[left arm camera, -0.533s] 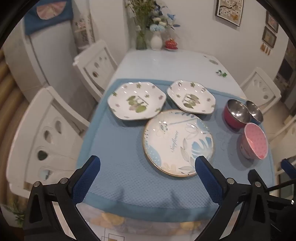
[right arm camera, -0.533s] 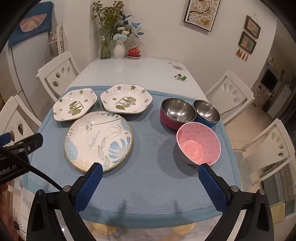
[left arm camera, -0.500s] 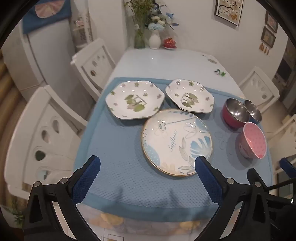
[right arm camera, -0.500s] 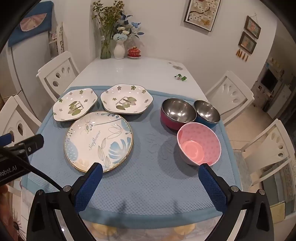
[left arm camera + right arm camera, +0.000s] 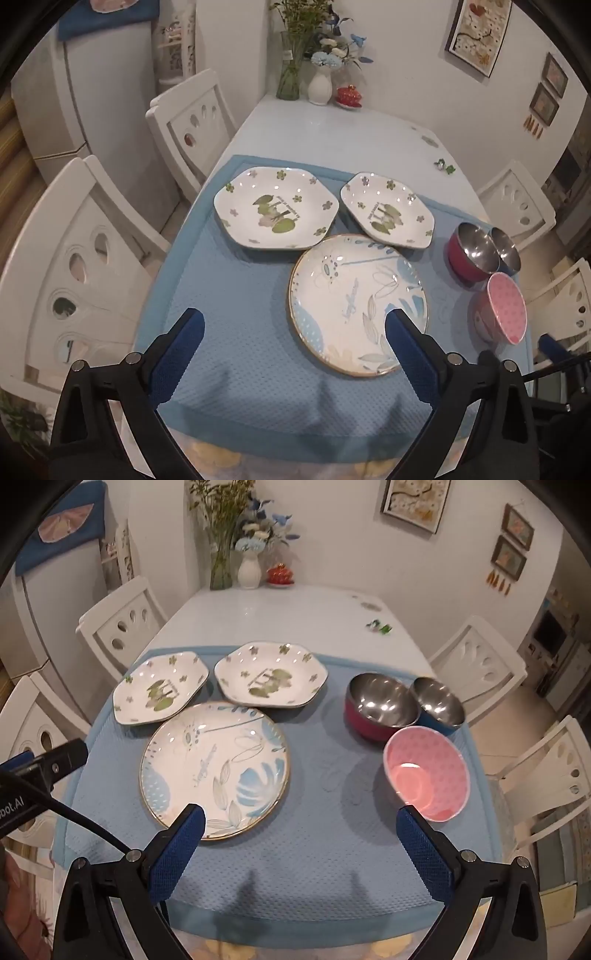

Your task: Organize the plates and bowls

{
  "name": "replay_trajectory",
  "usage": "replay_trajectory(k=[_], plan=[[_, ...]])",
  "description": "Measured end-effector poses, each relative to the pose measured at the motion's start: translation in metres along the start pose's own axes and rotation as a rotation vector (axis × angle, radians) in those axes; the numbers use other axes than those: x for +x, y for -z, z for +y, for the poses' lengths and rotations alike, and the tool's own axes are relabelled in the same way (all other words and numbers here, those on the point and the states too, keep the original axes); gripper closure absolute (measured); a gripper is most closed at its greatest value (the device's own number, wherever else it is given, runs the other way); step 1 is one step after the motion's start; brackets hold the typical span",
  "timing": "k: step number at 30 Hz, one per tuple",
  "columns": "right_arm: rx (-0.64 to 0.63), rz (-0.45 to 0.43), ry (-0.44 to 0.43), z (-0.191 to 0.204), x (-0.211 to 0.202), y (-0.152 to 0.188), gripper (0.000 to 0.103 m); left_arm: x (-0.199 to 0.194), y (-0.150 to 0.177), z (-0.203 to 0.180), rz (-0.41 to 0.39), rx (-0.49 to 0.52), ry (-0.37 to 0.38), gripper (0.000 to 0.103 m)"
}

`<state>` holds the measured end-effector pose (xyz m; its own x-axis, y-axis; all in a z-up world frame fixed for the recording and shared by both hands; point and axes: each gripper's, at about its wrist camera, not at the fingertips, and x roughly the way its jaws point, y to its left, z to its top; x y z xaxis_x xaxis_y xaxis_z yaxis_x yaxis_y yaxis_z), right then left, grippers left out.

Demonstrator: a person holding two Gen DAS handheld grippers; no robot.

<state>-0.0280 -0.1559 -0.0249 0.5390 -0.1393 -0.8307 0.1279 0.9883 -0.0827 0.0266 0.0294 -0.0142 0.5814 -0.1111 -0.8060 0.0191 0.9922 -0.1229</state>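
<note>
A white table (image 5: 280,613) ringed by white chairs carries a blue mat (image 5: 295,849). Bare mat lies along its near edge. The round plate (image 5: 214,766) lies flat mid-mat, two hexagonal plates (image 5: 271,679) behind, three bowls (image 5: 424,775) upright rightward. Both grippers' fingers (image 5: 177,354) (image 5: 424,845) stand apart, empty.

1. On the black body of my left gripper (image 5: 22,797), at the left edge of my right-hand view, white letters read "bot.AI"; the start is cut off.
2. The round plate (image 5: 214,771) carries cursive writing across its middle; I cannot read it.
</note>
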Motion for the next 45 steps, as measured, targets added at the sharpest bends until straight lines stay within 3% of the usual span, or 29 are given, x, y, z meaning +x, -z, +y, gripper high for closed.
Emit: replay_trajectory(k=[7,11,15,45], plan=[[-0.004,0.010,0.016,0.003,0.011,-0.005,0.001,-0.001,-0.008,-0.001,-0.055,0.024,-0.001,0.004],[0.078,0.063,-0.056,-0.007,0.021,-0.007,0.001,0.005,-0.009,-0.008,-0.042,0.072,-0.018,0.004],[0.072,0.084,-0.014,-0.008,0.027,-0.007,0.000,0.006,-0.004,-0.009,-0.050,0.076,-0.024,0.004],[-0.015,0.043,-0.058,0.009,0.012,-0.005,0.000,0.006,-0.005,-0.001,-0.045,0.028,-0.039,0.004]])
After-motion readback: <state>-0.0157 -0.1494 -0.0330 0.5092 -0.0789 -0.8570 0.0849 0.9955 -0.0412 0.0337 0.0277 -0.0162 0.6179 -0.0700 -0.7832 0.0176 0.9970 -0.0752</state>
